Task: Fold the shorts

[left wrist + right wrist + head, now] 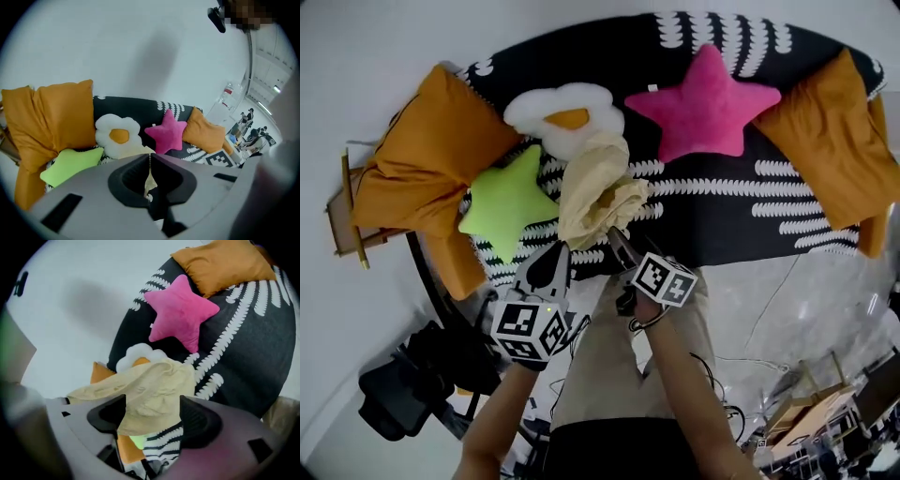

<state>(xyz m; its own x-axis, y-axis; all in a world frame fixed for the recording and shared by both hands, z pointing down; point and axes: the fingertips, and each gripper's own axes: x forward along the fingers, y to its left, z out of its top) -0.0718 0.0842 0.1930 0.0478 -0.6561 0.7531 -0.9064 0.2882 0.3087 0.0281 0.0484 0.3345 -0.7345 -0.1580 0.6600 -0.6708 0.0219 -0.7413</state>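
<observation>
The beige shorts (595, 187) hang bunched in the air over the black white-patterned sofa (741, 216). My left gripper (555, 255) is under their lower left edge, shut on a thin fold of the cloth (149, 180). My right gripper (619, 239) is just to the right, at the lower right edge. In the right gripper view its jaws stand wide apart with a crumpled part of the shorts (150, 390) lying loose between them. The shorts' lower hem and legs are hidden in the bunch.
On the sofa lie a green star cushion (508, 197), a fried-egg cushion (562, 114), a pink star cushion (705, 101) and orange pillows at the left (431, 150) and right (830, 131). A black bag (403, 394) sits on the floor at lower left.
</observation>
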